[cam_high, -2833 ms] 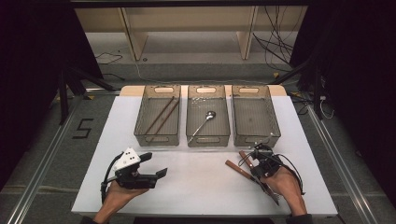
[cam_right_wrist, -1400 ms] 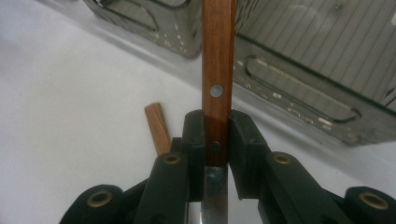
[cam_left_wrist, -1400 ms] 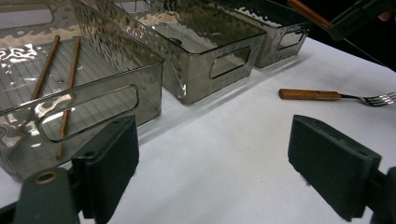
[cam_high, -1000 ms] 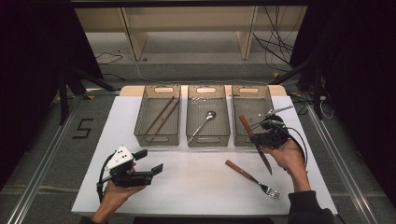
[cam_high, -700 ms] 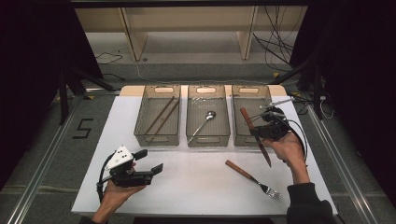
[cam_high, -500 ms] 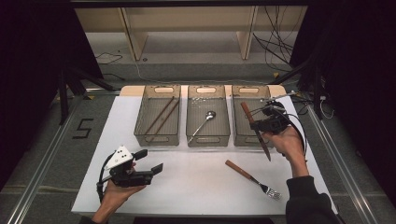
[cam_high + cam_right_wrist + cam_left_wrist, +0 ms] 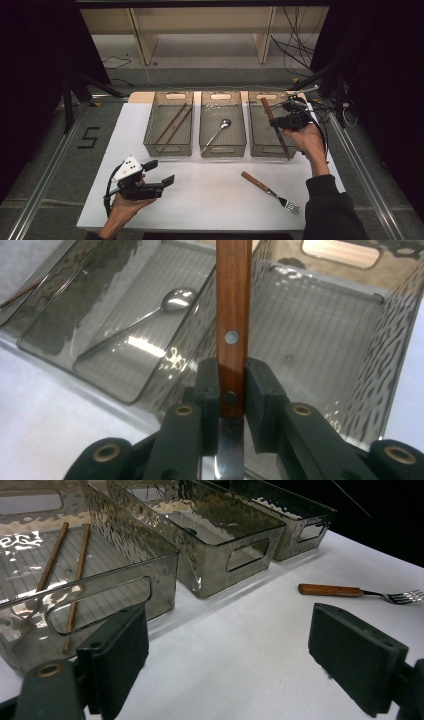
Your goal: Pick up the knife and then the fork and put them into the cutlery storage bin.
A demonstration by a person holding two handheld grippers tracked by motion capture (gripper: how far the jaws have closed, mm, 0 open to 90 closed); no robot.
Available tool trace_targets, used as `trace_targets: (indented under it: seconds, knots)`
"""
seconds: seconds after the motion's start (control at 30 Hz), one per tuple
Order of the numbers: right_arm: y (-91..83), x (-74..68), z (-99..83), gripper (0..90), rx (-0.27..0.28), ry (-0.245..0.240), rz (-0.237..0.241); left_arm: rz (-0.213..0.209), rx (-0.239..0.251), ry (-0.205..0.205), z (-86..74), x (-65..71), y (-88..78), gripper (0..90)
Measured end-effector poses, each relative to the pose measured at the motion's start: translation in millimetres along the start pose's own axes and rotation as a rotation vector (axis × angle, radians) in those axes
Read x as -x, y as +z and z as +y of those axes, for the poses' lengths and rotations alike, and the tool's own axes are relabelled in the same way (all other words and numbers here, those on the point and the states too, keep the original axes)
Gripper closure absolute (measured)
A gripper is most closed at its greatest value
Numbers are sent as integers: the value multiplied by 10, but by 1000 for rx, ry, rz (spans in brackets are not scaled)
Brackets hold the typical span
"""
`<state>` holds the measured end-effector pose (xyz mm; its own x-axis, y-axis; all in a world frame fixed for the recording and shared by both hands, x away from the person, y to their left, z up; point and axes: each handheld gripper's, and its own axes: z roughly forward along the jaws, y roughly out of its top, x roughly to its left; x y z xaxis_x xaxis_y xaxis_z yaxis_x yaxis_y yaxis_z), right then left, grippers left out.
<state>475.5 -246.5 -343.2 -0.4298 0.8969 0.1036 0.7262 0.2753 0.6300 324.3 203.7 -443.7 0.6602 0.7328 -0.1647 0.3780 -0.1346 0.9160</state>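
Knife (image 7: 233, 315) sits clamped at its wooden handle between the right gripper's (image 7: 232, 390) jaws.

Three bins (image 7: 222, 150) side by side — chopsticks (image 7: 172, 125) left, spoon (image 7: 217, 131) middle; fork (image 7: 270, 191) before right bin.

1. A table knife with a reddish-brown riveted wooden handle and a steel blade (image 7: 274, 124) sits at the right of the high view, pinched at the handle's lower end, near the blade. It slants over the bin, handle end toward the top of the frame, blade toward the bottom.
2. Beneath it stands a clear smoky plastic bin with ribbed floor and cut-out handles (image 7: 258, 131), rightmost of three on the white tabletop, its floor bare.
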Motion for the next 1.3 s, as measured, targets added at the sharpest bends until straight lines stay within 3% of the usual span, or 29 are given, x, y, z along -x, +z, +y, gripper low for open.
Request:
trace_targets:
  seconds: [0.67, 1.3]
  knots:
    - [67, 61, 289, 780, 41, -9, -34, -1, -2, 1, -2, 0, 2, 158]
    - [198, 167, 334, 779, 72, -3, -90, -6, 0, 6, 0, 2, -6, 158]
